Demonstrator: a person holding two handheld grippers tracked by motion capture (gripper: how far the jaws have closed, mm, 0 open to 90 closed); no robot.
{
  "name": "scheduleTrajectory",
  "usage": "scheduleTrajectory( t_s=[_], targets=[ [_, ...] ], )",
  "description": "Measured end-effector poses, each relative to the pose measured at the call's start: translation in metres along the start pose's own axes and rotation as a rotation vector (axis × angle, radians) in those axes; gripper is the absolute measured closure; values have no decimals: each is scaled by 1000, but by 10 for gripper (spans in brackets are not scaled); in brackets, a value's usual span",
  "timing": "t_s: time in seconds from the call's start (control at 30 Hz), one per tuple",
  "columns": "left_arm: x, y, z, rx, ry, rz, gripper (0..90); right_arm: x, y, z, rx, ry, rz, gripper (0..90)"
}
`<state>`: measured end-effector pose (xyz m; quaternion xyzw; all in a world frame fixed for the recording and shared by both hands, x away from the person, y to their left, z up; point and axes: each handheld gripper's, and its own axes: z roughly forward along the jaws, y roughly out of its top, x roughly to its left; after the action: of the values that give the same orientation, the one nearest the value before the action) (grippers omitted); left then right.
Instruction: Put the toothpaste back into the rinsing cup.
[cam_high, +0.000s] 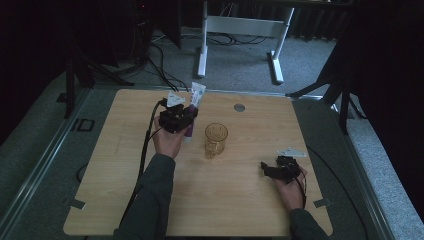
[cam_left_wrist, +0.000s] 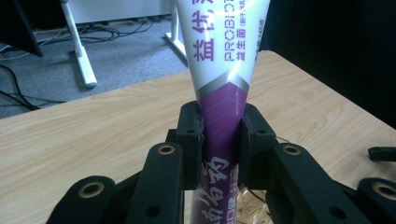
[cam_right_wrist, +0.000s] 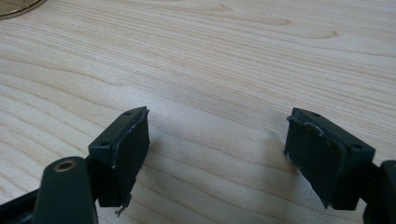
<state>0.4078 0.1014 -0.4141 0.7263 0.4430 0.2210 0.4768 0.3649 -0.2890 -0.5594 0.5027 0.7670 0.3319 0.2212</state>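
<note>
Toothpaste tube (cam_left_wrist: 223, 93), white above and purple below with purple lettering, stands clamped between the jaws of the left gripper (cam_left_wrist: 223, 140); the pads press on its purple part from both sides, and the wide white end rises past the jaws toward twelve o'clock in the left gripper view; in the high view the tube (cam_high: 195, 100) slants over the table (cam_high: 125, 165) near its far edge, at about eleven o'clock from the table's middle, with its white end uppermost and its purple end low beside the left hand (cam_high: 167, 142); the left gripper (cam_high: 176, 117) sits atop that hand, its cable trailing back along the sleeve; at four o'clock from the tube, near it but apart, an amber glass cup (cam_high: 215, 140) stands upright on the wood; well apart, at four o'clock from the cup, the right gripper (cam_high: 280, 169) rests low over the table in the right hand (cam_high: 290, 190); in the right gripper view its jaws stand wide apart with nothing but bare wood between them, right gripper (cam_right_wrist: 217, 144).
</note>
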Motion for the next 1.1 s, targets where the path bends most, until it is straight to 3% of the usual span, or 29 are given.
scheduleTrajectory(
  t_s=[1.1],
  targets=[
    [-16,11,3,-45,-44,18,735,0,0,0,0,0,0,217]
  ],
)
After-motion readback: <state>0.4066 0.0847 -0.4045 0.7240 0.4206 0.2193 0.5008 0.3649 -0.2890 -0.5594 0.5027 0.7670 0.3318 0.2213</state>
